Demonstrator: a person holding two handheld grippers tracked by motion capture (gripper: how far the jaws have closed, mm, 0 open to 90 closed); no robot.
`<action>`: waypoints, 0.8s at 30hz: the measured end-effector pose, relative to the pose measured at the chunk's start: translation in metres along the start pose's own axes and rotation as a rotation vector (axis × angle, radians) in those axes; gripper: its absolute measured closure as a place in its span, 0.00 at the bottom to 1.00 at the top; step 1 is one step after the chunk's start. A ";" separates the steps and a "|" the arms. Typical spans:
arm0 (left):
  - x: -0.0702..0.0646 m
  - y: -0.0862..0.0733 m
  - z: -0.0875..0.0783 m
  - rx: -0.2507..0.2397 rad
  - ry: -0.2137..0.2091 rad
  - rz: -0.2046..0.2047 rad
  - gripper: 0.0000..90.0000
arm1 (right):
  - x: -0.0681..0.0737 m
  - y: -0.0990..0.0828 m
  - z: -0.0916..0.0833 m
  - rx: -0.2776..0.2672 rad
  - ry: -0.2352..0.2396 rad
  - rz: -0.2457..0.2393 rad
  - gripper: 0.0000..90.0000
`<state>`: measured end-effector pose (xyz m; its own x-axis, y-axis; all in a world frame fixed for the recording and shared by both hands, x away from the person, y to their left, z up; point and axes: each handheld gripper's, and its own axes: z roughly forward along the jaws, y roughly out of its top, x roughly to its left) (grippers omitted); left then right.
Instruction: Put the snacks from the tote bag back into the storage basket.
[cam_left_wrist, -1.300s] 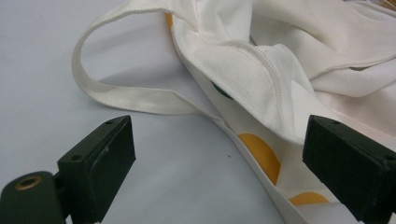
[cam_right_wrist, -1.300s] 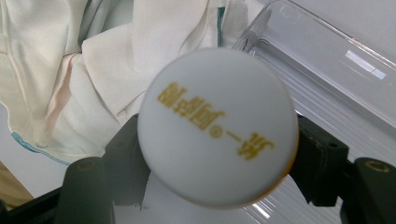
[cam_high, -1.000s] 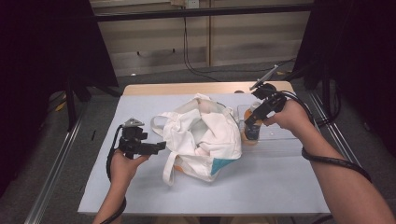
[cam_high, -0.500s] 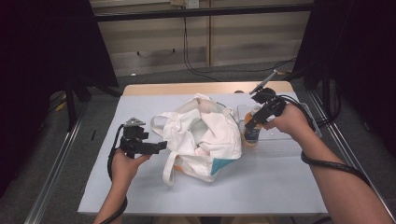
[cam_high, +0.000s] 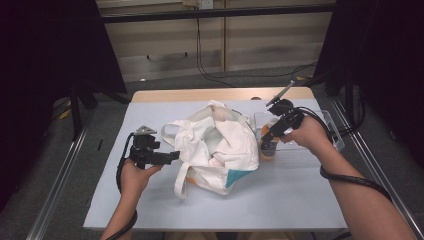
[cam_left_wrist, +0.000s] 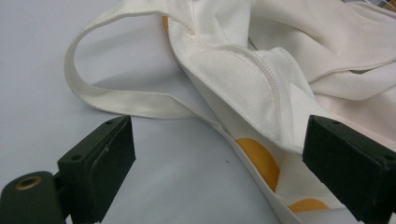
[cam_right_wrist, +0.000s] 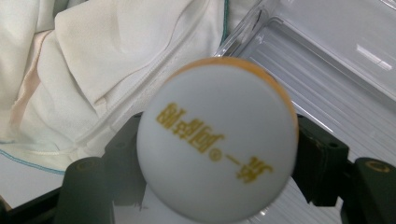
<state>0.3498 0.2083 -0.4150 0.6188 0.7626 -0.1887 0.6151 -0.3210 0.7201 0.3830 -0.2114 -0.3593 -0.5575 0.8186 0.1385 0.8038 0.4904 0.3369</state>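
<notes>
Since the earlier frame, right gripper (cam_high: 274, 134) has shifted slightly toward the bag (cam_high: 220, 145), clamped on the bottle (cam_high: 268, 150) beside it. Left gripper (cam_left_wrist: 219, 168) gapes empty at the bag strap (cam_left_wrist: 121, 105). Cap (cam_right_wrist: 217, 140) sits gripped; keep it upright over the bag mouth.

Pale blue table (cam_high: 150, 200) with wooden far edge, grey floor (cam_high: 165, 82), dark curtains (cam_high: 45, 55), slatted back wall (cam_high: 260, 35).

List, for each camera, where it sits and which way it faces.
High view: above the person's side, looking forward and down on the table; both forearms show.
Left gripper view: rides the left gripper, along open jaws at the bag.
Right gripper view: rides the right gripper, jaws around the bottle.
Shared: the bag.
</notes>
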 end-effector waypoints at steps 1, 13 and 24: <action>0.000 0.000 0.000 -0.001 0.000 0.000 0.10 | 0.000 0.000 0.000 -0.001 0.002 0.001 0.33; -0.004 0.002 0.001 0.000 -0.005 0.008 0.10 | 0.002 -0.007 0.001 -0.048 -0.011 -0.028 0.30; -0.005 0.002 0.002 -0.009 -0.008 -0.003 0.10 | -0.002 -0.017 -0.003 -0.080 -0.013 -0.019 0.19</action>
<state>0.3484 0.2030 -0.4140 0.6205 0.7593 -0.1962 0.6128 -0.3134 0.7254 0.3696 -0.2219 -0.3627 -0.5692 0.8134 0.1196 0.7736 0.4806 0.4130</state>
